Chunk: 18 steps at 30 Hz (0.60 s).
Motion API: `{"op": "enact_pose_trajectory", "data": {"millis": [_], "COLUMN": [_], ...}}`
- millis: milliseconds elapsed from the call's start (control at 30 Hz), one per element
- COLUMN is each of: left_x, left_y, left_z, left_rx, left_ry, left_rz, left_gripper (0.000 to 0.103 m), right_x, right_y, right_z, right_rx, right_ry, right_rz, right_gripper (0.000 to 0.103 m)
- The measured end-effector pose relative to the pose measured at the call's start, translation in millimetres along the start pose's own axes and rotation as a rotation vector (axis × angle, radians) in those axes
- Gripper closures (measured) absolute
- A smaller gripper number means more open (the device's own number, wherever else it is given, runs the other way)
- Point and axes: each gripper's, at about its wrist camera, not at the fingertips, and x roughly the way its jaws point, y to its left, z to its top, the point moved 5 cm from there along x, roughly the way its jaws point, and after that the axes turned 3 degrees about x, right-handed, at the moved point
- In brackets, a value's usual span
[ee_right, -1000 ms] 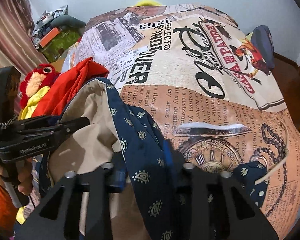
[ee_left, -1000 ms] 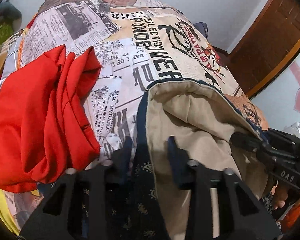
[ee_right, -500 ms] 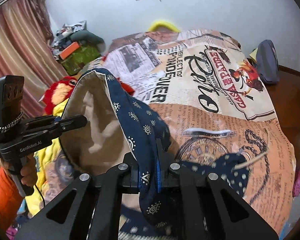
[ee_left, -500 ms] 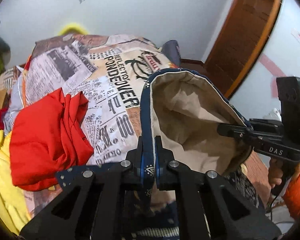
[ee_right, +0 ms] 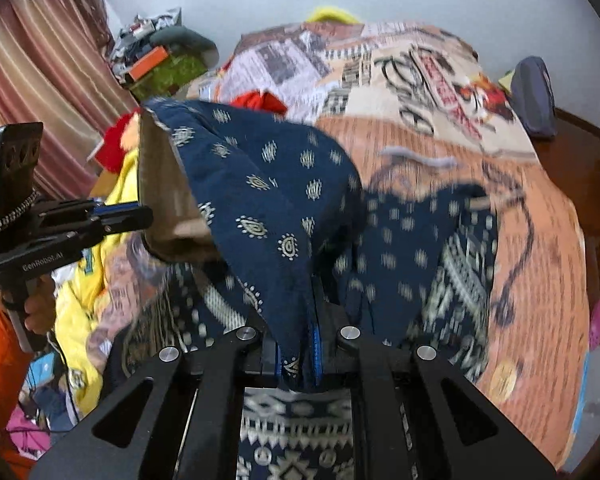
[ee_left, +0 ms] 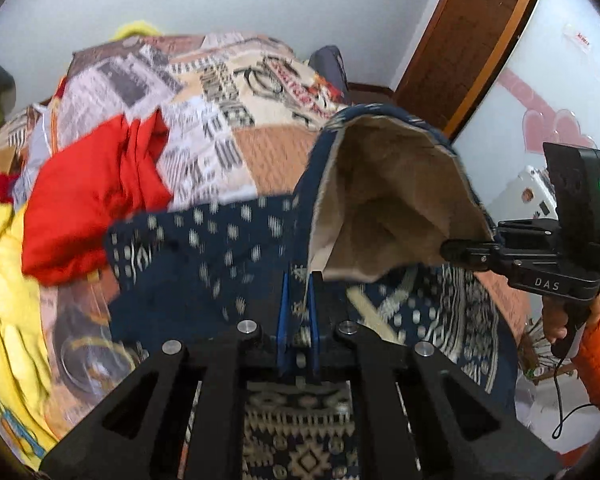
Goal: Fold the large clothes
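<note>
Left wrist view shows the left gripper at 6 o'clock, its jaws closed narrow on the edge of the navy patterned garment. The blue pads press the cloth from both sides. From this grip the garment rises toward 1 o'clock and opens like a pocket, so its beige lining is visible. At 3 o'clock the right gripper holds the other end of the same edge, and a hand with an orange sleeve carries it. The rest of the garment hangs down and spreads over the bed cover, which has a newspaper print. A red cloth lies at 9 o'clock on the bed, just beside the garment, and a yellow cloth lies at 8 o'clock. A brown door stands at 1 o'clock.

Right wrist view shows the right gripper at 6 o'clock, also pinched tight on the navy patterned garment, with the cloth between its pads. The cloth climbs toward 10 o'clock, where the left gripper clamps it near the beige lining. The lower part of the garment is blurred and lies on the bed cover at 3 o'clock. A striped curtain hangs at 10 o'clock
</note>
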Motion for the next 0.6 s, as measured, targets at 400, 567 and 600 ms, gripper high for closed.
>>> {"op": "enact_pose_trajectory", "data": {"millis": [400,567,600], "left_x": [19.6,18.0,17.2], "left_y": [12.6,24.7,27.2], "left_z": [-83.2,-103.8,-104.8], "left_rx": [-0.058,-0.072,-0.079], "left_ry": [0.112,0.146,0.148], "left_rz": [0.041,0.109,0.116], "left_gripper": [0.092,0.091,0.091], "right_x": [9.5,-0.1,-2.4], "right_y": [-5.2,-9.4,-10.2], "right_z": [-50.3,-57.4,-58.2], "right_rx": [0.015,0.044,0.056], "right_ry": [0.082,0.091,0.096], "right_rz": [-0.028,-0.026,-0.016], "right_gripper": [0.089,0.085,0.081]}}
